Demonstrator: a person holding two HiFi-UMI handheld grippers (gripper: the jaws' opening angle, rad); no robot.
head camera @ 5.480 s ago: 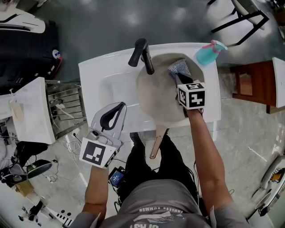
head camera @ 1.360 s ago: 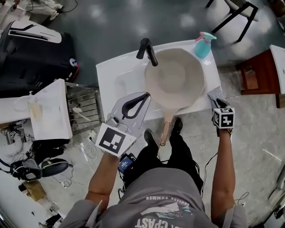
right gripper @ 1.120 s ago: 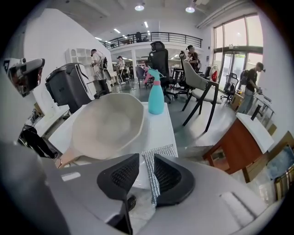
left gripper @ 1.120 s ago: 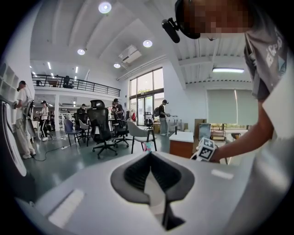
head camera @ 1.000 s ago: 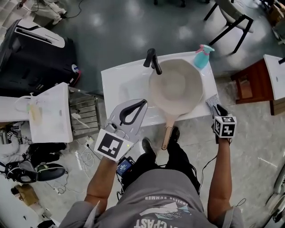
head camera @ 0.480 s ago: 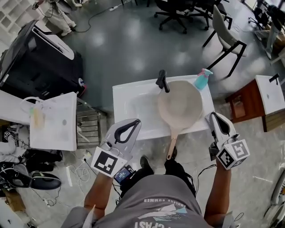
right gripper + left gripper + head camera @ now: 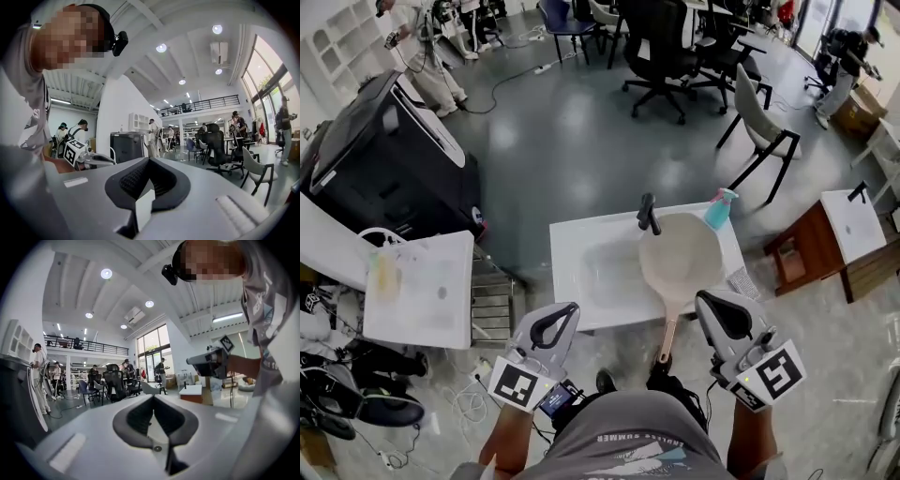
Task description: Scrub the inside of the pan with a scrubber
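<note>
Left tool [image 7: 569, 309] and right tool [image 7: 705, 298] are closed, empty, held clear of the pan [image 7: 680, 258]. The scrubber [image 7: 741, 281] lies beside it (scrubbing apparently done).

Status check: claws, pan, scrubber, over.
Left claw and right claw shut, empty, short of sink. Pan over basin, scrubber on sink's right edge. Faucet at pan's far rim.

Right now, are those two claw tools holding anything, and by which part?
Nothing is held. The left gripper and right gripper are both shut and empty; the scrubber lies at the sink's edge, beside the pan.
</note>
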